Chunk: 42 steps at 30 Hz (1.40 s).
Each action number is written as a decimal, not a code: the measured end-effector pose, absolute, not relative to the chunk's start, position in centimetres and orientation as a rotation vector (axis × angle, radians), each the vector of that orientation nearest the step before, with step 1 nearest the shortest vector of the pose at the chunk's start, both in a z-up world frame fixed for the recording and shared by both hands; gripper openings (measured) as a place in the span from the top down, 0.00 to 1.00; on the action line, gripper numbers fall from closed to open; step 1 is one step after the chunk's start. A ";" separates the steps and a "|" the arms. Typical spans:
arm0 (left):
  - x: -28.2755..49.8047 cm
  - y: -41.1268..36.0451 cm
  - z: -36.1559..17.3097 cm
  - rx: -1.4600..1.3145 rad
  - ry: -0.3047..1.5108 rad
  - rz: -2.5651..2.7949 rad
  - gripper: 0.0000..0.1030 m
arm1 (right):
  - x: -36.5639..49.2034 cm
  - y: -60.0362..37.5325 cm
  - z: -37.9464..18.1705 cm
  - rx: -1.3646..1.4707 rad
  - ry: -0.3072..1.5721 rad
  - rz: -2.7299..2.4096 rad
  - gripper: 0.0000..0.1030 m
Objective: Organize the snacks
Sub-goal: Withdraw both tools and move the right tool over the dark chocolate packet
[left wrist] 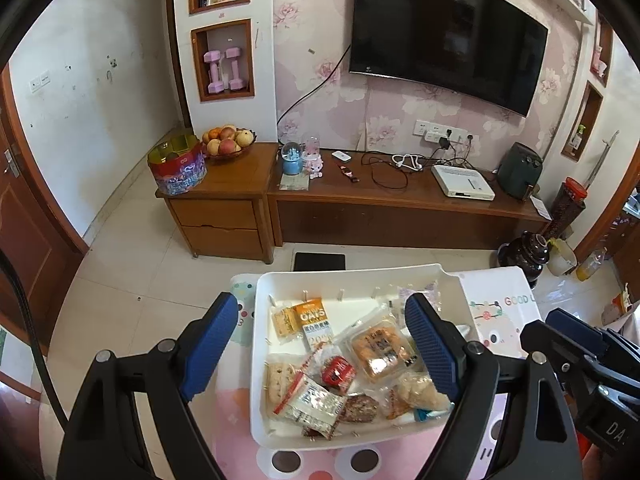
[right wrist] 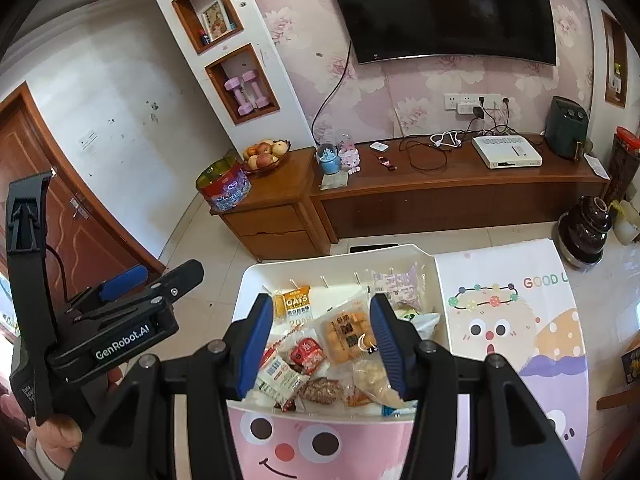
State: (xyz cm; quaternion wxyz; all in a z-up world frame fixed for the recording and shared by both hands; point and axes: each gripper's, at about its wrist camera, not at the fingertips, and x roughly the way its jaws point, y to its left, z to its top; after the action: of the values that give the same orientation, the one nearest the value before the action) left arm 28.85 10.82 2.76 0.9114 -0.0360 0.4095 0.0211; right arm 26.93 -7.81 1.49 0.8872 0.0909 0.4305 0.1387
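Right wrist view: the right gripper (right wrist: 322, 344) hangs with jaws parted and empty above the white tray (right wrist: 440, 300) of snacks, the orange cake pack (right wrist: 346, 336) between its fingers; the left gripper (left wrist: 320, 348) gapes wide too. Best descend squarely onto one packet, avoiding neighbours.

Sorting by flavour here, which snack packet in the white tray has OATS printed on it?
The orange-and-white packet at the tray's far left; the other packets are clear, red or purple.
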 end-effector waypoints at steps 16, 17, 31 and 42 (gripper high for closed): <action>19.8 5.6 3.9 -0.016 0.799 0.019 0.12 | 19.0 -11.7 2.0 0.141 0.914 0.285 0.51; 19.0 5.3 3.5 -0.012 0.802 0.020 0.12 | 18.5 -11.9 1.7 0.136 0.922 0.284 0.51; 11.6 3.7 -7.5 -0.085 1.004 0.065 0.12 | 12.3 -15.7 -9.1 0.088 1.156 0.291 0.49; 8.5 3.7 -15.8 -0.158 1.178 0.096 0.12 | 10.8 -14.7 -18.9 -0.003 1.343 0.369 0.40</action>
State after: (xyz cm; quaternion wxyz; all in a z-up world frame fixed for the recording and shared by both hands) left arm 8.50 3.69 -15.77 0.8275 -0.0745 0.5546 0.0451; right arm 10.78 -14.73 -18.93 0.7671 -0.0012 0.6186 0.1701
